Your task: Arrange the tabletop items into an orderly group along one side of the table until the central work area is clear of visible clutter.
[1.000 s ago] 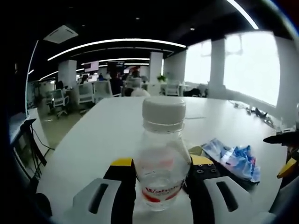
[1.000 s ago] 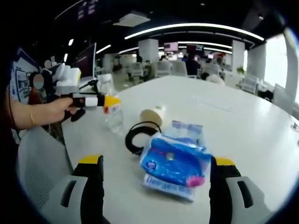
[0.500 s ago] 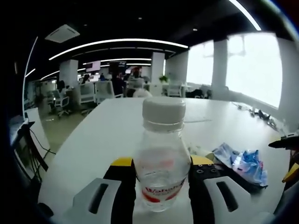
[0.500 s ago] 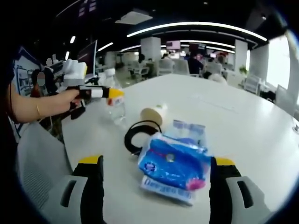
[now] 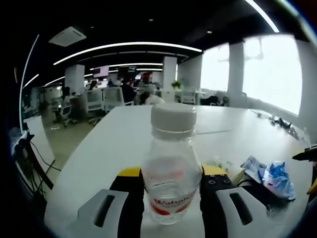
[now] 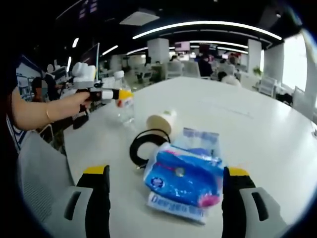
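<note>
While the clear plastic bottle [image 5: 171,168] is clamped upright between the yellow-tipped jaws of the left tongs [image 5: 171,186], the relocation step appears to be in hand: seen from the right gripper view, the bottle [image 6: 124,103] is carried near the tabletop's left edge, and whether its base touches the surface cannot be told. As a judgement, the next move calls for the bottle to be set down upright along that side and released without being tipped. To the right, a paper cup [image 6: 162,121] lies on its side, a black coiled cable [image 6: 146,145] is just beside it, and a blue tissue pack [image 6: 185,177] rests touching the coil, near the middle of the work area. The right tongs [image 6: 166,196] are spread wide and empty, with the tissue pack framed between the jaws, so that item is probably to be gripped next. A wide, white, glossy tabletop [image 6: 257,129] carries everything. Beyond it, an open office is seen, with curved ceiling light strips [image 5: 129,47], white pillars, chairs and bright windows [image 5: 270,69] at the right.
</note>
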The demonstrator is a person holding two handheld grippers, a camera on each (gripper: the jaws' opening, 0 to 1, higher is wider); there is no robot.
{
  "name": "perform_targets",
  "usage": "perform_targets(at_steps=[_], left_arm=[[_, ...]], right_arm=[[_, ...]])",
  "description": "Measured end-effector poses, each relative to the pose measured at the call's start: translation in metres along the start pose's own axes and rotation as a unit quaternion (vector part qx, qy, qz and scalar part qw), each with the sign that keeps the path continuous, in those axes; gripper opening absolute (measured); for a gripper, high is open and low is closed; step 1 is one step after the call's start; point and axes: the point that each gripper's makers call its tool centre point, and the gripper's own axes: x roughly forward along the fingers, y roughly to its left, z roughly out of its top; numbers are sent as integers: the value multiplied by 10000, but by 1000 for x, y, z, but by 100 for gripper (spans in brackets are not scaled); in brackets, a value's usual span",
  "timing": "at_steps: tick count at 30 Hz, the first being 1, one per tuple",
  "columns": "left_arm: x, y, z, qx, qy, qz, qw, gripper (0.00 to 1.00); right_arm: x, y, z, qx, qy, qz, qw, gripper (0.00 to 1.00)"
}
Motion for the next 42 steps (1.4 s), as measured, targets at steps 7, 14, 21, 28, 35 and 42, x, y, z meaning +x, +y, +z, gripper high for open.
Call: perform_targets(at_steps=[7,14,21,28,35,42], left_arm=[[13,4,-2,-44,9,-17,10000,41],[26,9,2,-58,-44,-46,10000,41],[33,14,7,46,-75,-86,9999,41],[42,22,9,20,-104,-110,9999,41],[45,20,11,43,-196,-232,9995,41],[47,20,11,95,-258,-298,9992,42]], right_arm=[[8,2,-1,72,46,62,9999,92],[12,2,1,93,35,77,9999,92],[16,1,-2,53,91,69,9999,92],[21,2,-2,-6,111,43,9999,90],[26,2,0,-43,125,79,9999,90],[28,2,1,-27,109,96,9999,90]])
